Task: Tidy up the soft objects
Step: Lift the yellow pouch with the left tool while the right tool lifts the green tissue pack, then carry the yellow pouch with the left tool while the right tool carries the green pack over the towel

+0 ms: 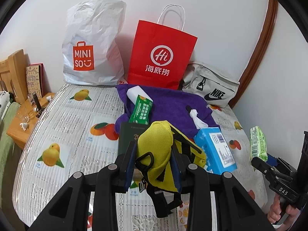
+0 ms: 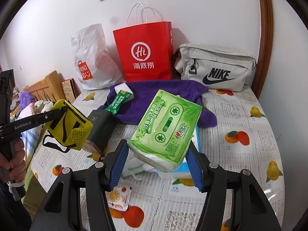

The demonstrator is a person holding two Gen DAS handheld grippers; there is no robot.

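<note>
Yellow pouch (image 1: 154,144) pinched in left tool (image 1: 153,154), green tissue pack (image 2: 165,129) clamped in right tool (image 2: 156,165).

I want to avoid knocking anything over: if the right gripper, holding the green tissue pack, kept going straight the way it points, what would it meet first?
Probably the purple towel lying ahead of the right gripper and its green tissue pack; the red paper bag stands behind it. Depth is hard to judge.

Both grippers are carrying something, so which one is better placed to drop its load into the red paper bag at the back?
Probably the left. The left gripper holds the yellow pouch almost straight below the red paper bag. The right gripper, holding the green tissue pack, sits further right, nearer the grey bag.
</note>
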